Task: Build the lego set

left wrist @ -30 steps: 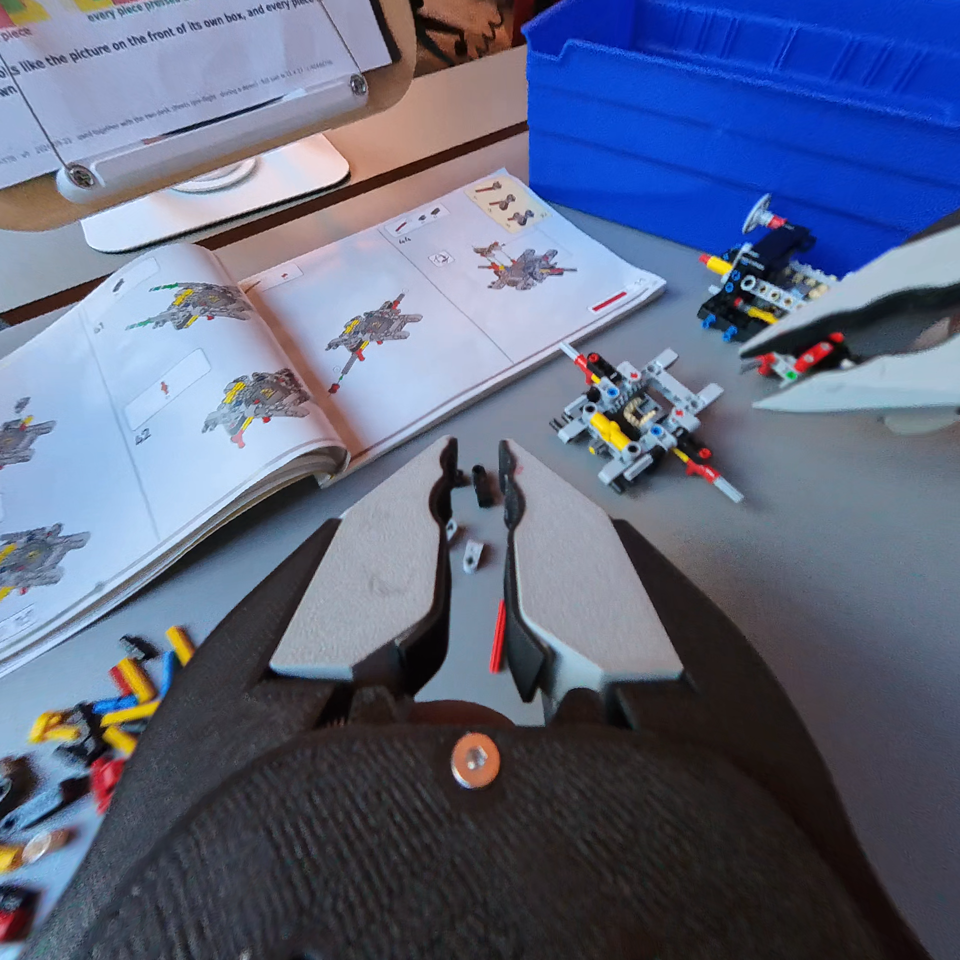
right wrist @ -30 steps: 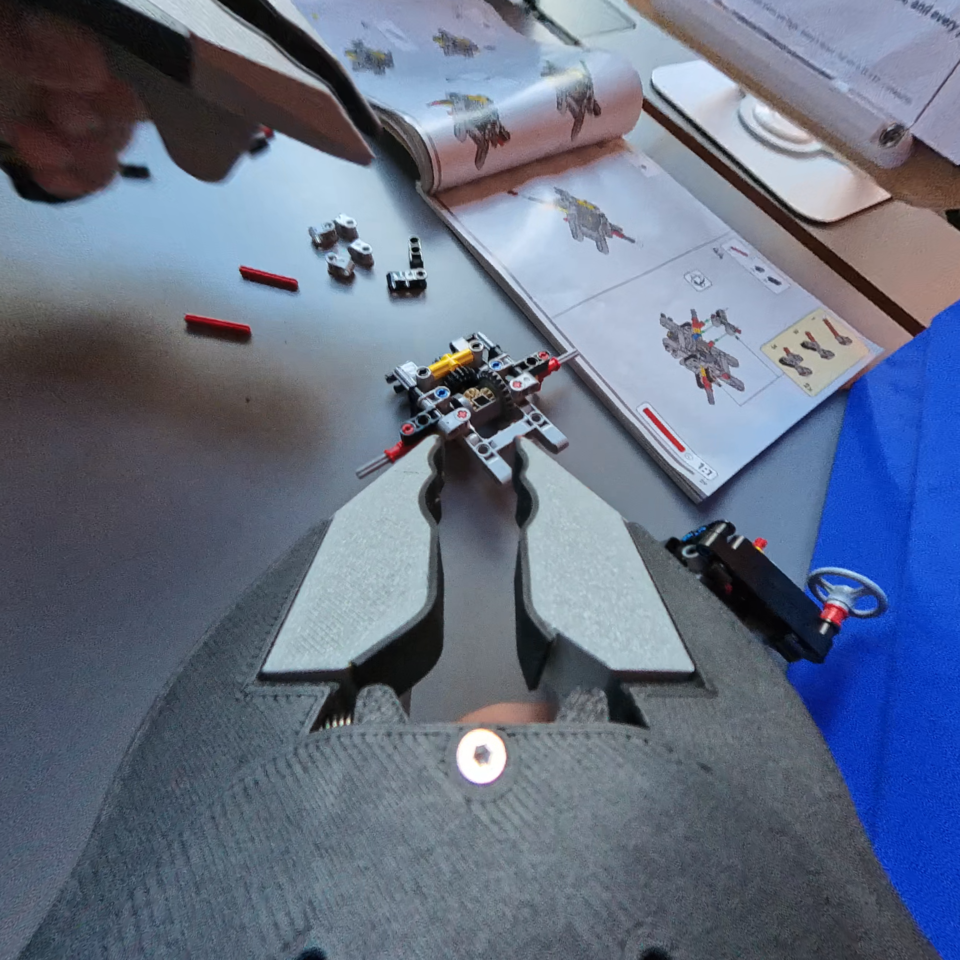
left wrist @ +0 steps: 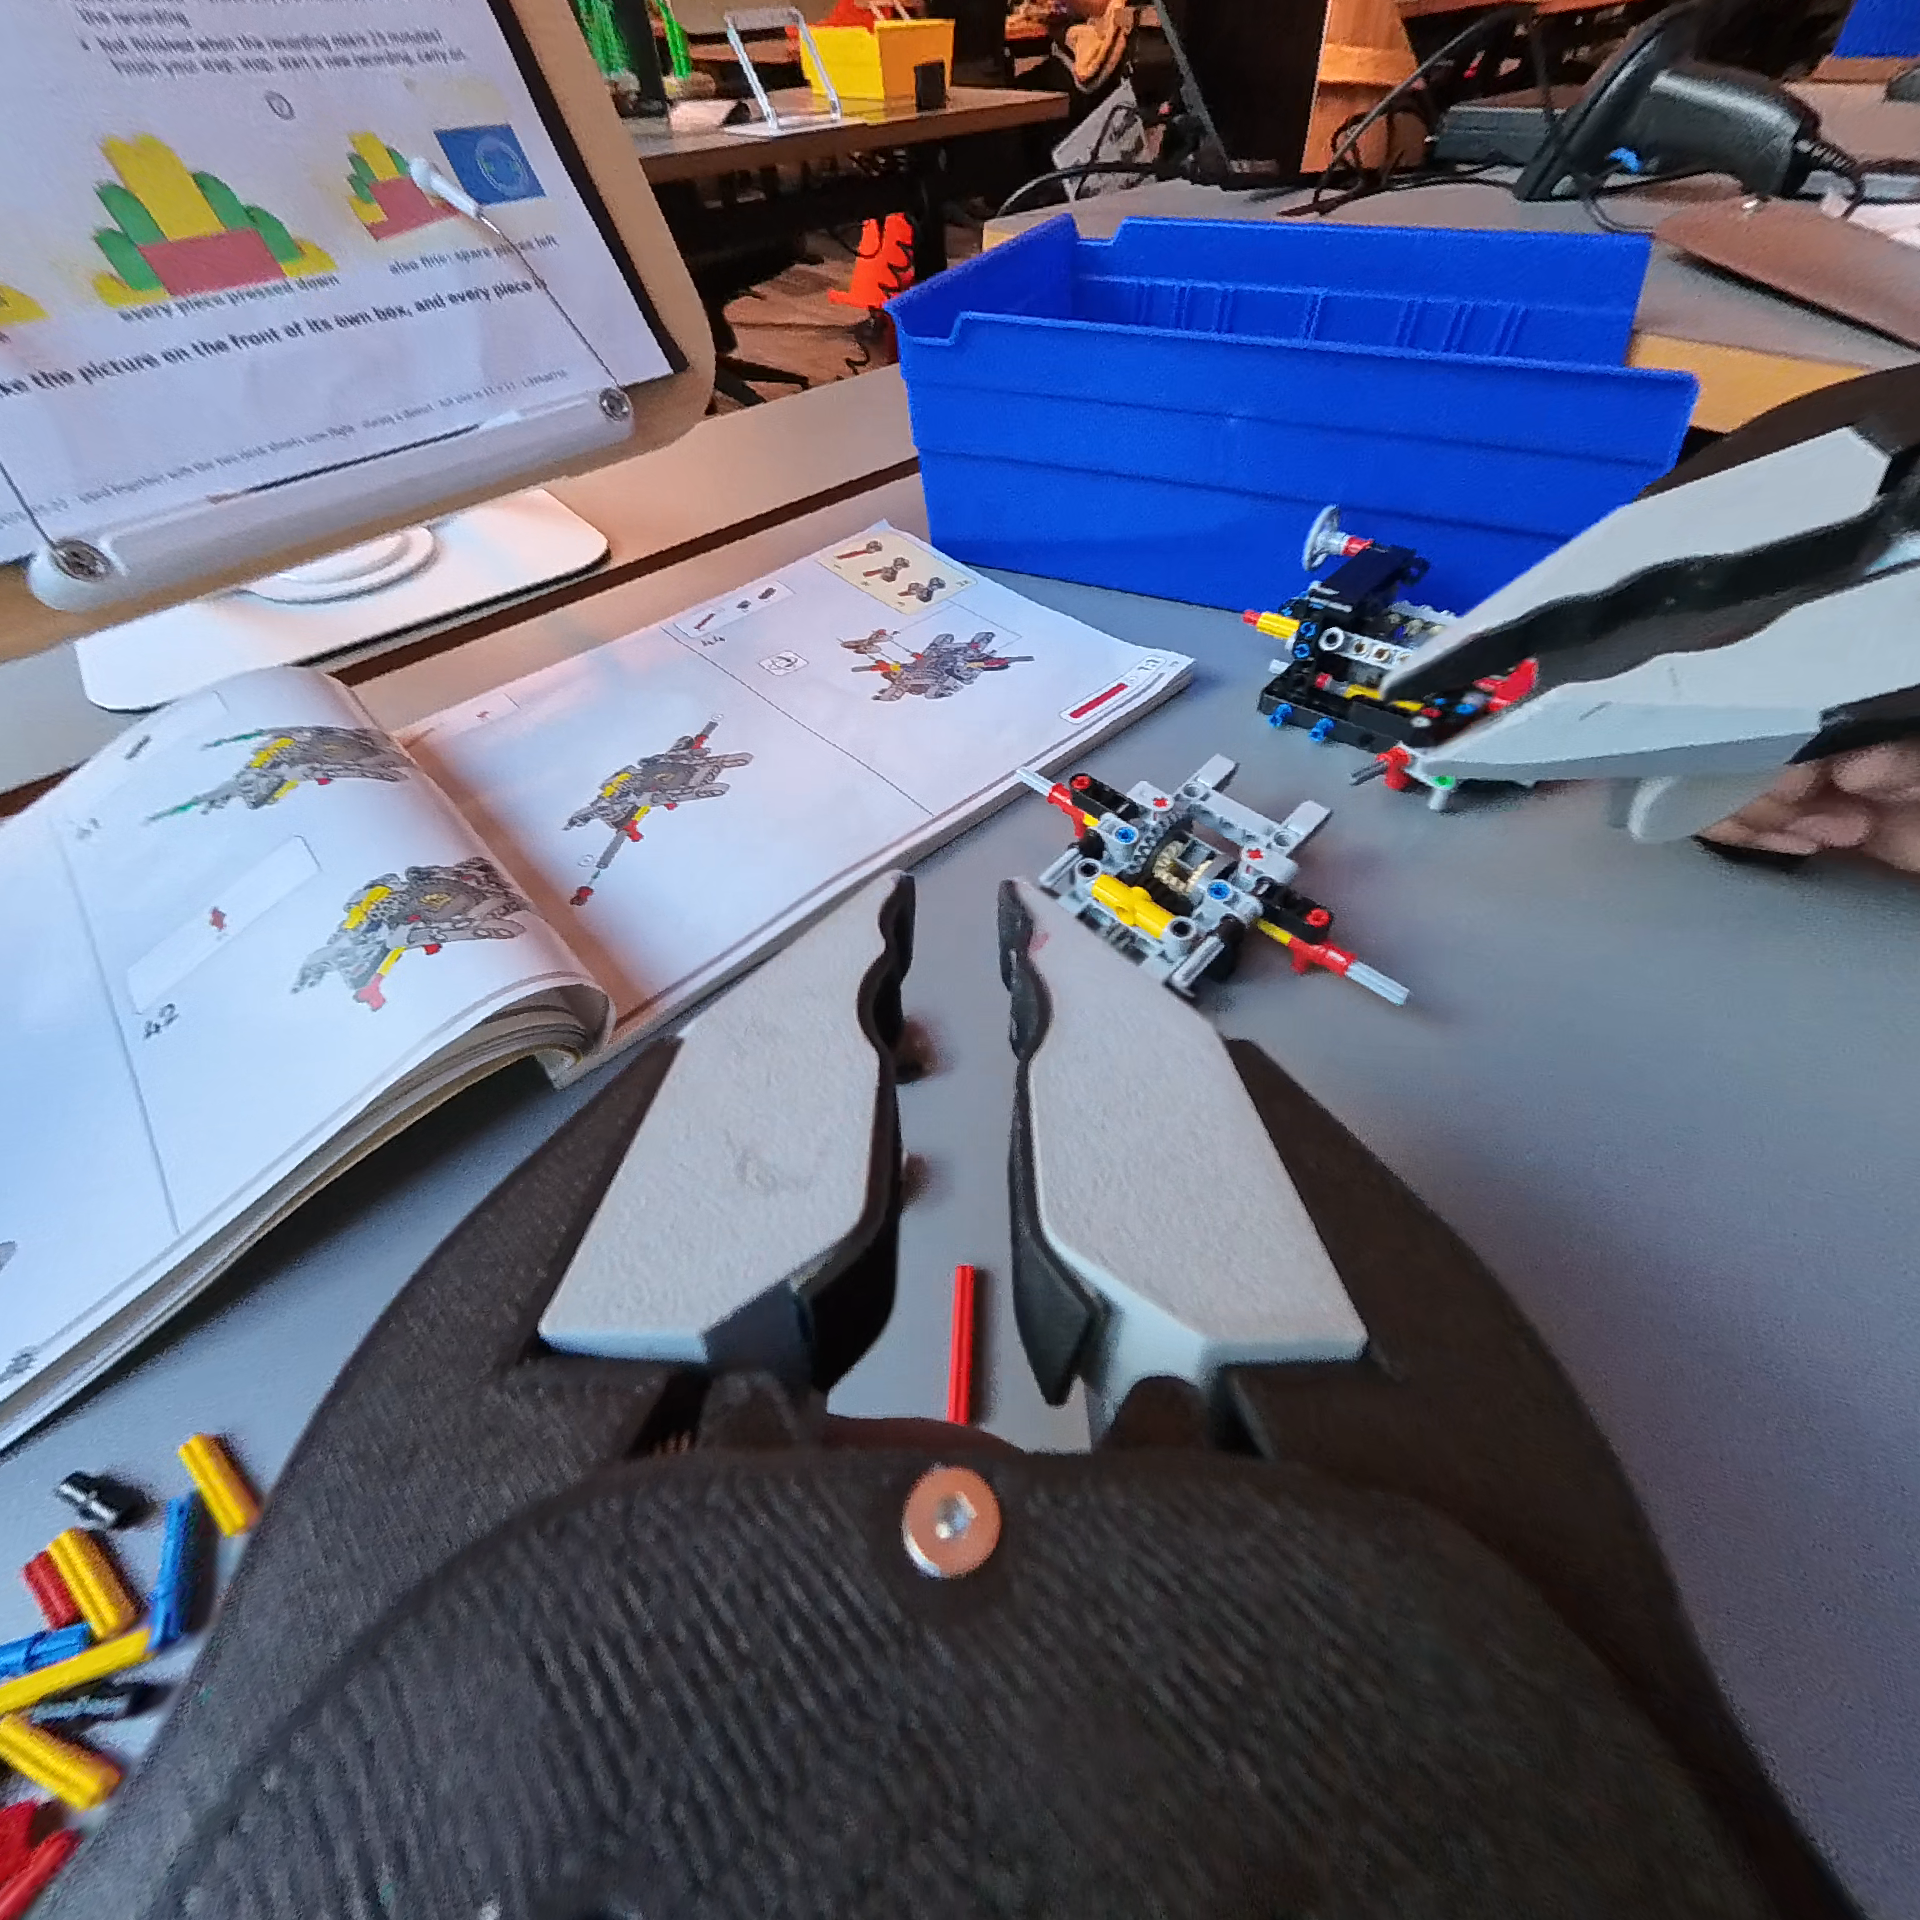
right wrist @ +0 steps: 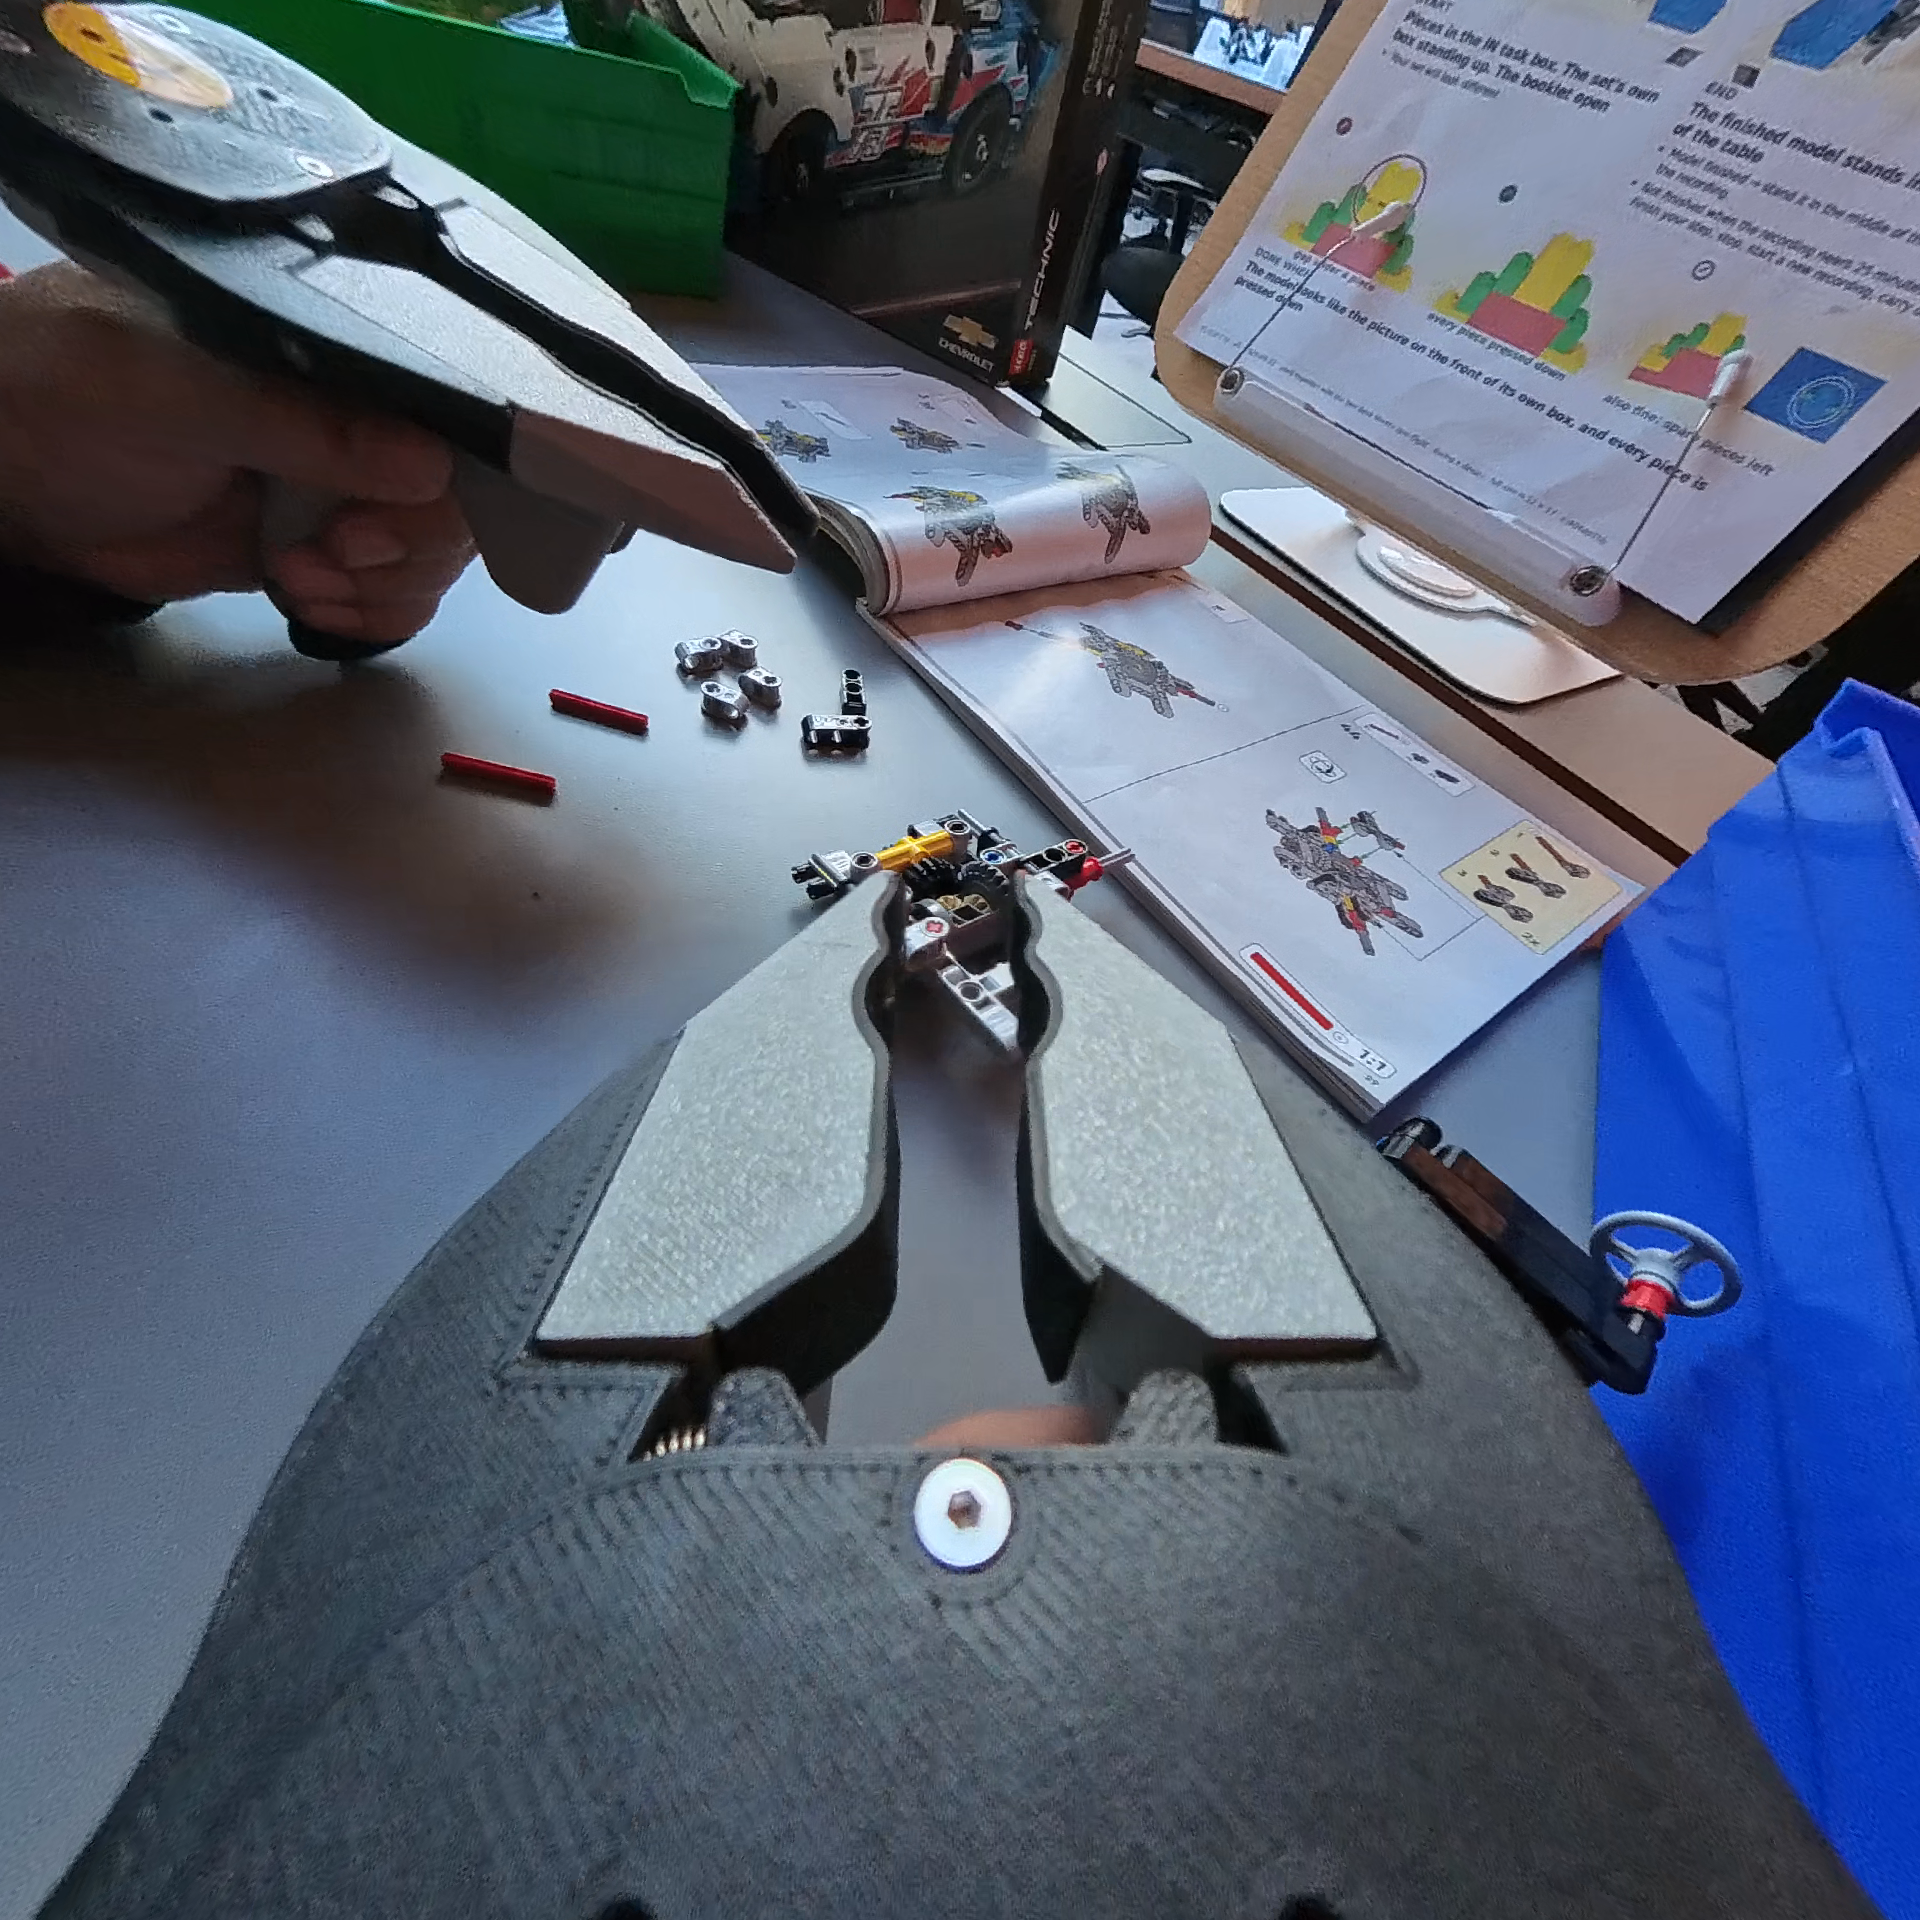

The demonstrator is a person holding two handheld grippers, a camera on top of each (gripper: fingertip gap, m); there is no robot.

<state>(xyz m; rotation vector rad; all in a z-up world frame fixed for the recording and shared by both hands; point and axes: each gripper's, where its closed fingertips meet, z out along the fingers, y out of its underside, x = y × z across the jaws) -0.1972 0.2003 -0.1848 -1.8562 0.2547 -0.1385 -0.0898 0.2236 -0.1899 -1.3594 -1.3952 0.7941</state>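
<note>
My left gripper (left wrist: 956, 904) is open by a narrow gap with bare table between its tips. It hovers left of a grey assembly (left wrist: 1184, 873) with yellow, red and black parts, which lies on the table. A red axle (left wrist: 961, 1340) shows between the finger bases. My right gripper (right wrist: 951, 894) is open. The assembly's near grey beam (right wrist: 977, 997) shows between its fingers, and no pad plainly presses on it. In the left wrist view the right gripper (left wrist: 1392, 727) stands just short of the assembly. The left gripper (right wrist: 784, 540) hangs above small grey and black pieces (right wrist: 748, 681).
An open booklet (left wrist: 727, 748) lies beside the assembly. A blue bin (left wrist: 1247, 436) stands behind, with a black chassis with a steering wheel (left wrist: 1340, 634) in front of it. Loose pins (left wrist: 94, 1621) lie near left. A stand with a sheet (right wrist: 1507, 312) is at the back. Left tips to right tips: about 12 cm.
My left gripper has lifted and tilted up, and the small pieces seen between its tips are out of sight. My right gripper has moved closer to the assembly and its jaws have narrowed.
</note>
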